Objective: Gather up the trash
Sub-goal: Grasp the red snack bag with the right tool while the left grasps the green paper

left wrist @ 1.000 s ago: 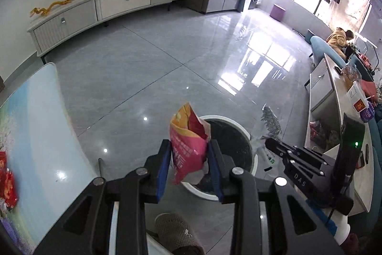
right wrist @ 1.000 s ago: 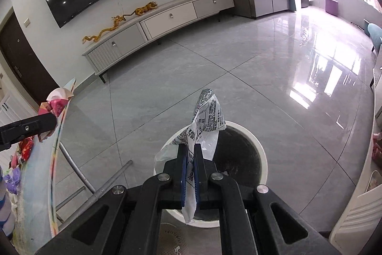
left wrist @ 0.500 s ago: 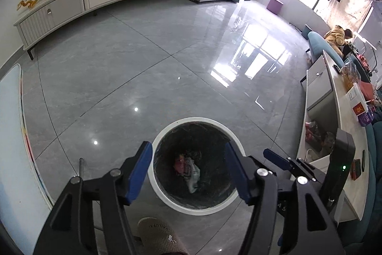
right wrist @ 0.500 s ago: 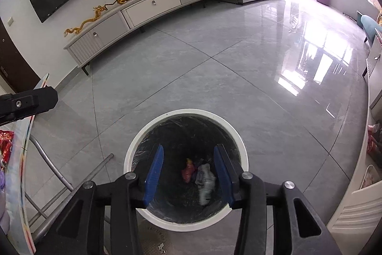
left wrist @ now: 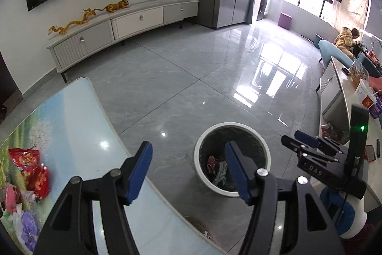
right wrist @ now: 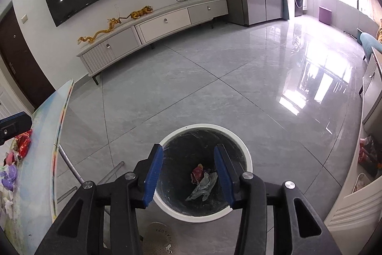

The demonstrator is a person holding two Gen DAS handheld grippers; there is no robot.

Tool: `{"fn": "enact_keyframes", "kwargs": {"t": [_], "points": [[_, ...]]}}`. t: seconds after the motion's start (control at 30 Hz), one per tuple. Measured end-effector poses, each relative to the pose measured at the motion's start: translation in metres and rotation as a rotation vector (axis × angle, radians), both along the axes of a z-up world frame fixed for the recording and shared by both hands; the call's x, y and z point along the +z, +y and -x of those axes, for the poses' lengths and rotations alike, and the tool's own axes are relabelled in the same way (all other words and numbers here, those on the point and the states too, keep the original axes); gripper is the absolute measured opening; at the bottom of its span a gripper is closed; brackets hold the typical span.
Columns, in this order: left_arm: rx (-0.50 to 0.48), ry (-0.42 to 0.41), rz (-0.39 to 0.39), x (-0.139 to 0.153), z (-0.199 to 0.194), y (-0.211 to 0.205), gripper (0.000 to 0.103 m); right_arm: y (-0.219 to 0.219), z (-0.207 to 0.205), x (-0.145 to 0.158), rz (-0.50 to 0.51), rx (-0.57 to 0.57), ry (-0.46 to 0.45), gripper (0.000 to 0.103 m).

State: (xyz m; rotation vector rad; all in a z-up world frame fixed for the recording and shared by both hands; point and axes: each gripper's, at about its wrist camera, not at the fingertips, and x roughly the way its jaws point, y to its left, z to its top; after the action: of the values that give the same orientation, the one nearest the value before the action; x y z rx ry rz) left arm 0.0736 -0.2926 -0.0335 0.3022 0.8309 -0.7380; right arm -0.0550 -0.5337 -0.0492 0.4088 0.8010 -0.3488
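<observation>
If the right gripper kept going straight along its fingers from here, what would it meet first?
Most likely the trash bin: the open right gripper points down into its mouth, with the crumpled wrappers at the bottom framed between the fingers. Nothing shows in between, though depth is hard to judge.

Left wrist cam sits above table edge [left wrist: 100, 111], facing fwd/down. Right wrist cam hangs nearer over bin [right wrist: 246, 159], looking down into it. Both share bin, floor, TV wall.
</observation>
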Motion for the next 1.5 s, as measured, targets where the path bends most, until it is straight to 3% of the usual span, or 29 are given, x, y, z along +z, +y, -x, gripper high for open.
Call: {"fn": "enact_keyframes", "kwargs": {"t": [0.13,0.5,0.67,0.93,1.13,1.5], "points": [[0.054,-0.045,0.026,0.015,0.010,0.053,0.068,0.025,0.003,0.023,0.034,0.033,-0.036,0.047],[0.241,-0.134,0.108,0.044,0.027,0.204,0.068,0.099,-0.001,0.069,0.088,0.157,-0.109,0.049],[0.345,-0.130,0.133,0.038,0.033,0.269,0.068,0.132,-0.008,0.079,0.105,0.218,-0.125,0.050],[0.525,-0.090,0.098,0.007,0.017,0.358,0.068,0.185,-0.028,0.081,0.115,0.328,-0.109,0.050],[0.611,-0.076,0.070,-0.008,-0.016,0.393,0.068,0.218,-0.057,0.077,0.123,0.414,-0.088,0.053],[0.644,-0.018,0.014,-0.046,-0.080,0.402,0.068,0.291,-0.132,0.069,0.141,0.606,-0.064,0.057]]}}
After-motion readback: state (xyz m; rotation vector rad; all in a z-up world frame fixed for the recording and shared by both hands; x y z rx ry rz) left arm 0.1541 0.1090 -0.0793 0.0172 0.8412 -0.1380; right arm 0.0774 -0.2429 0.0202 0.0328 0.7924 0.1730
